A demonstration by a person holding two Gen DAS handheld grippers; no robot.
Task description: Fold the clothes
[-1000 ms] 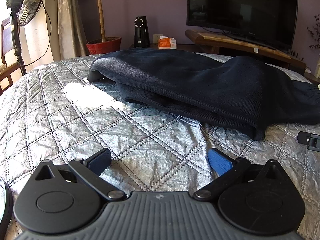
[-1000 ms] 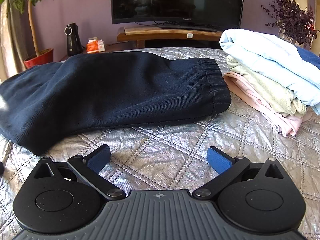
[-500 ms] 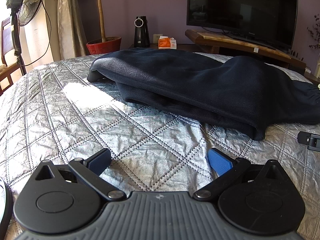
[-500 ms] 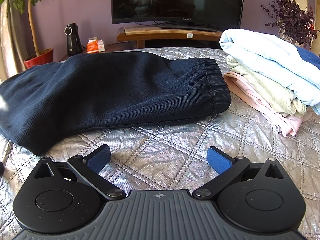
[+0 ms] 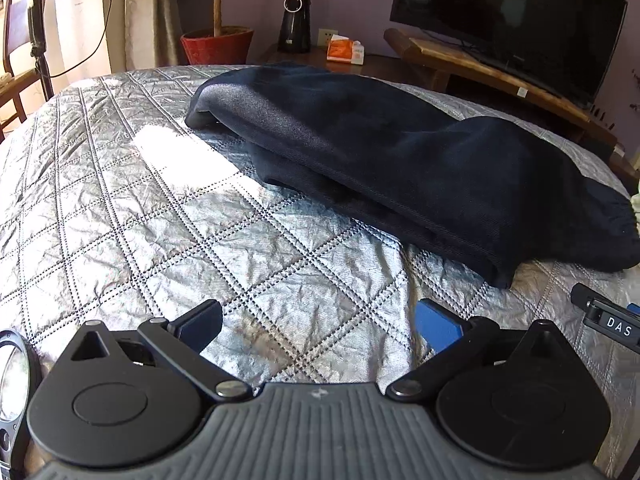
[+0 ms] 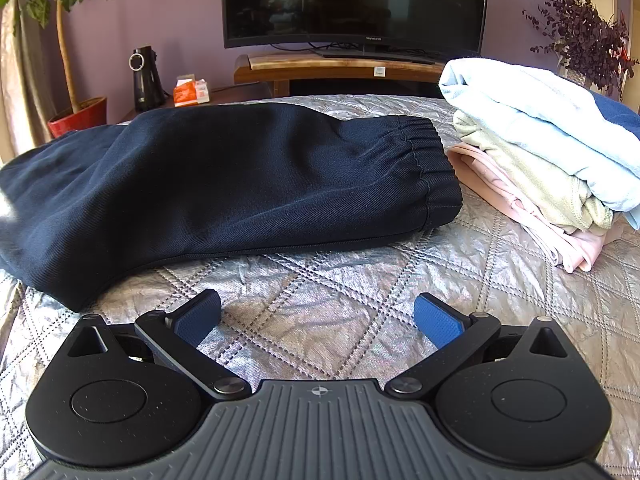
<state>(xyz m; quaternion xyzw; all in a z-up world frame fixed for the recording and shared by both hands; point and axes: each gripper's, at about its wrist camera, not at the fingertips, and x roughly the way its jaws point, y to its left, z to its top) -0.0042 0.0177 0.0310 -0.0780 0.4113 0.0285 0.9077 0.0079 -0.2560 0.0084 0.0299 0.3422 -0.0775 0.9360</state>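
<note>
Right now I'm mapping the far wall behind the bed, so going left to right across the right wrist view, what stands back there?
Potted tree in its red pot → black speaker → orange tissue box → wooden TV stand carrying the television → dark purple dried plant.

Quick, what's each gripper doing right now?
Left gripper: open, holding nothing.
Right gripper: open, holding nothing.

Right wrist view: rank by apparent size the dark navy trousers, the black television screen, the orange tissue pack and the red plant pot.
1. Dark navy trousers, though nearest.
2. Black television screen.
3. Red plant pot.
4. Orange tissue pack, close to the pot.
</note>
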